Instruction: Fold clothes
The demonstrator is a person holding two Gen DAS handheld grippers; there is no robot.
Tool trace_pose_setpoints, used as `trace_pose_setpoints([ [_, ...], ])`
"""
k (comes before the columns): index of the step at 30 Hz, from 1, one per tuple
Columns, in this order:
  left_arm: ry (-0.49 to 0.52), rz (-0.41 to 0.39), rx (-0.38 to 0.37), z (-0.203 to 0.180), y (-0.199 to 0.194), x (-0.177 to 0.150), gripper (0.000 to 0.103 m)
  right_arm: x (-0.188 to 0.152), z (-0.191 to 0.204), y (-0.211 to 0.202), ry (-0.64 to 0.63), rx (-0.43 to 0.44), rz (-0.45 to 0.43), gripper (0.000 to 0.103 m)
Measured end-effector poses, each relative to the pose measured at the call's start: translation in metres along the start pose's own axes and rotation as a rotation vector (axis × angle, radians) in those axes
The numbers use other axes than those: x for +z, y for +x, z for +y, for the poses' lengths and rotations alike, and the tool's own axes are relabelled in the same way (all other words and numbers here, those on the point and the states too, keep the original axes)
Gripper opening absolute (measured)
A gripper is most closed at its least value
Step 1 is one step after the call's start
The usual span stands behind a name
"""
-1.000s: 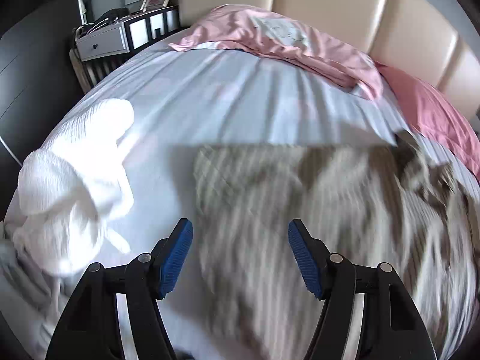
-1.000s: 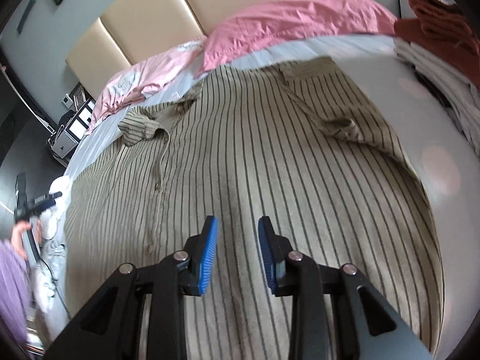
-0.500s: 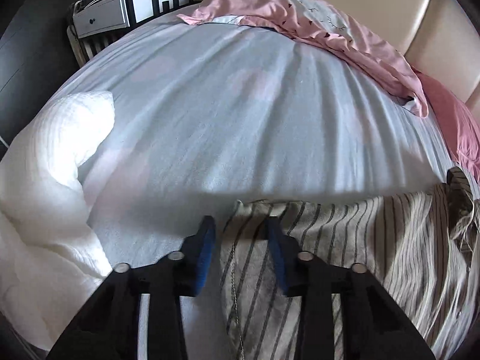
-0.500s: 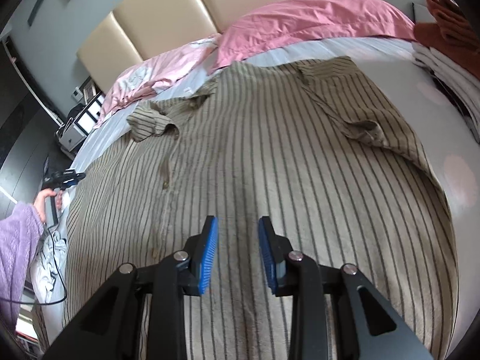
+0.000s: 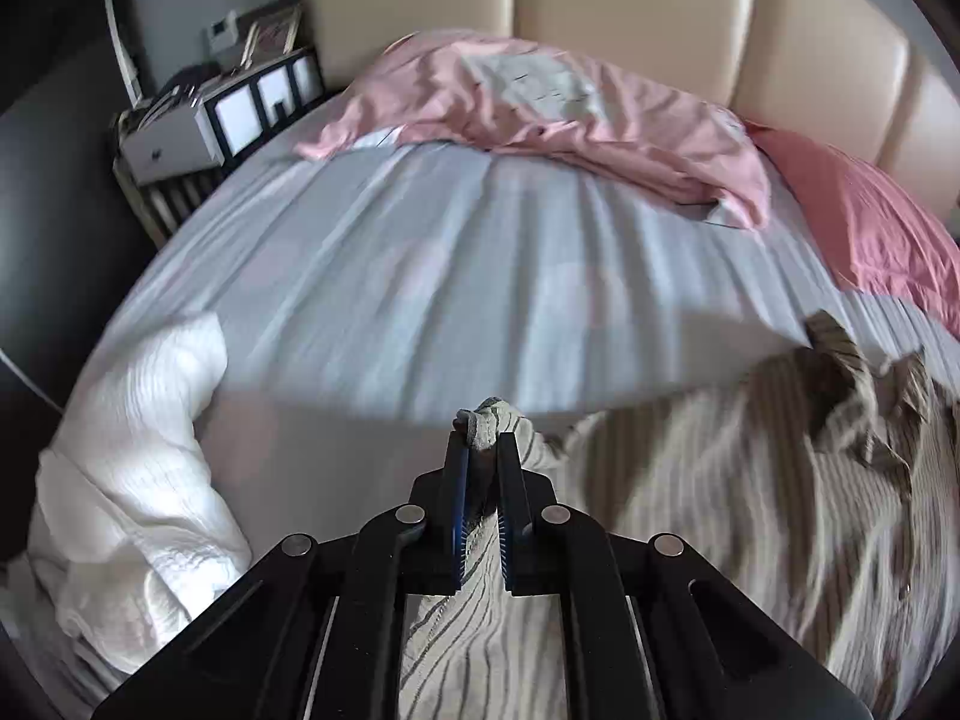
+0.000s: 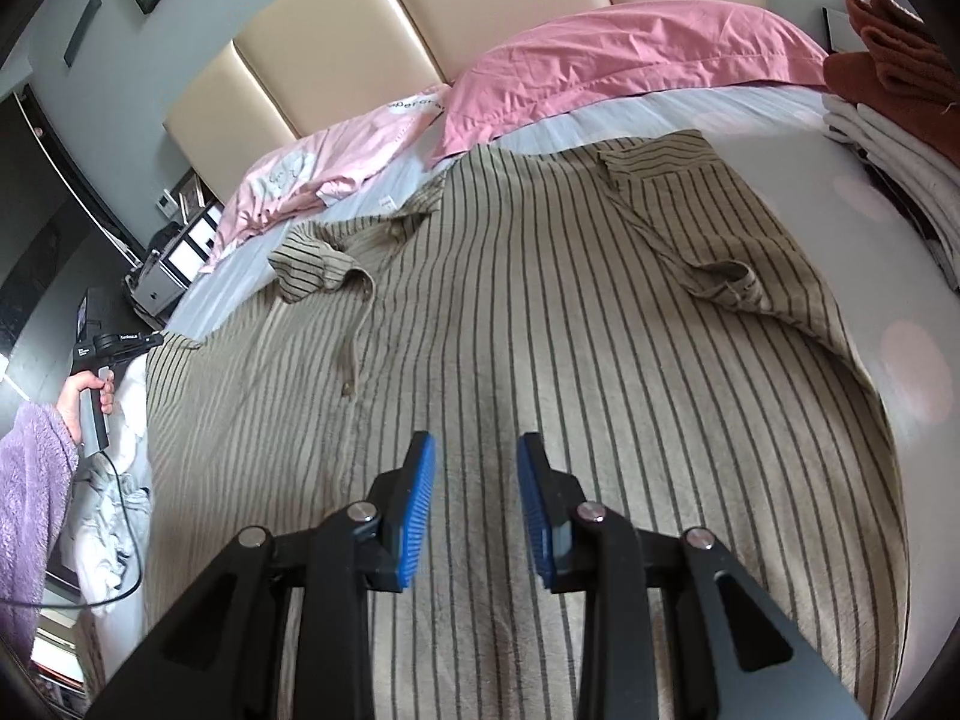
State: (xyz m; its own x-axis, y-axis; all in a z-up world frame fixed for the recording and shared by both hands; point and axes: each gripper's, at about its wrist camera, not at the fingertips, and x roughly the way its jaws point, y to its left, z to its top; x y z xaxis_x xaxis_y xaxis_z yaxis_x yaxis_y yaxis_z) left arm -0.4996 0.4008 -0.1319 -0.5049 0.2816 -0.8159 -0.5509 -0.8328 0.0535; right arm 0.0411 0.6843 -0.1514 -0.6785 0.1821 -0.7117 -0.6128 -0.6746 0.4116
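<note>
- Two grippers are being held over a bed (image 5: 420,276), on whose pale sheet a striped button-up shirt (image 6: 540,324) is being spread front up.
- At the far left, a white textured garment (image 5: 138,480) is lying bunched at the bed's edge.
- A bunched edge of the shirt is being pinched by the left gripper (image 5: 483,468), its jaws clamped together on the fabric.
- The right gripper (image 6: 477,498) is being held over the shirt's lower middle, jaws apart and gripping nothing.
- Pink pillows (image 6: 630,66) are lying by the headboard, and folded clothes (image 6: 888,138) are stacked at the far right.
</note>
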Motion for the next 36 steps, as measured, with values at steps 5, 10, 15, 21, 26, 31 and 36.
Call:
trace_pose_setpoints([
  [5, 0.066, 0.005, -0.032, -0.057, -0.021, 0.003, 0.009, 0.003, -0.001, -0.016, -0.004, 0.016, -0.035, 0.028],
  [10, 0.1, 0.06, -0.055, -0.104, 0.001, -0.003, 0.009, 0.007, -0.002, -0.027, -0.002, 0.033, -0.066, 0.028],
  [15, 0.085, 0.158, -0.056, -0.122, 0.046, -0.01, 0.011, 0.009, 0.0, -0.032, -0.028, 0.022, -0.089, 0.028],
  [21, 0.062, 0.147, -0.059, -0.115, 0.047, -0.008, 0.037, 0.011, -0.003, -0.027, -0.03, 0.028, -0.08, 0.028],
  [26, 0.03, 0.092, -0.042, -0.088, 0.033, 0.004, 0.042, 0.007, -0.004, -0.02, -0.016, 0.031, -0.053, 0.028],
  [31, -0.051, 0.137, 0.016, -0.06, 0.059, 0.002, 0.042, 0.006, 0.003, -0.02, -0.038, 0.019, -0.055, 0.028],
  [36, -0.122, 0.191, 0.048, -0.042, 0.094, -0.006, 0.042, 0.003, 0.005, -0.012, -0.058, 0.006, -0.035, 0.028],
])
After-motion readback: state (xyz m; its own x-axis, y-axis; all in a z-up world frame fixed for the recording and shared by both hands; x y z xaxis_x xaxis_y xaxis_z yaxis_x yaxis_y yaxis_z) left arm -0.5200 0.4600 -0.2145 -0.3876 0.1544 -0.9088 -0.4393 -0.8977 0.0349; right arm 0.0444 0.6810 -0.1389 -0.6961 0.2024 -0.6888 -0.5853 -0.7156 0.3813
